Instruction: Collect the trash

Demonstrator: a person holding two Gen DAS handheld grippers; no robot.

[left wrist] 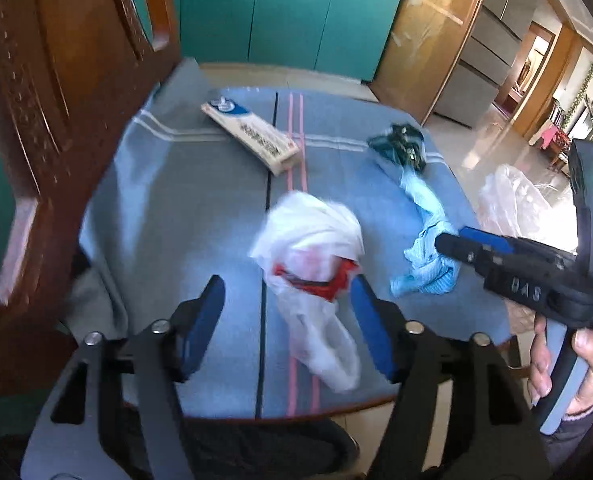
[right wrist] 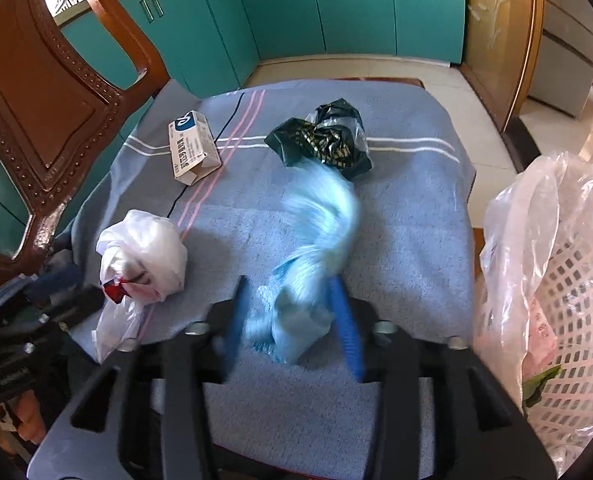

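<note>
Blue cloth [right wrist: 396, 208] covers the desk at frame centre; a lined white basket [right wrist: 576, 320] stands at lower right. Left tool [left wrist: 288, 320], spread, brackets a white plastic bag [left wrist: 312, 240]. Right tool [right wrist: 292, 320], spread, flanks a light-blue wad [right wrist: 316, 232]. Upper centre: a dark wrapper [right wrist: 324, 136] and carton [right wrist: 192, 144].
</note>
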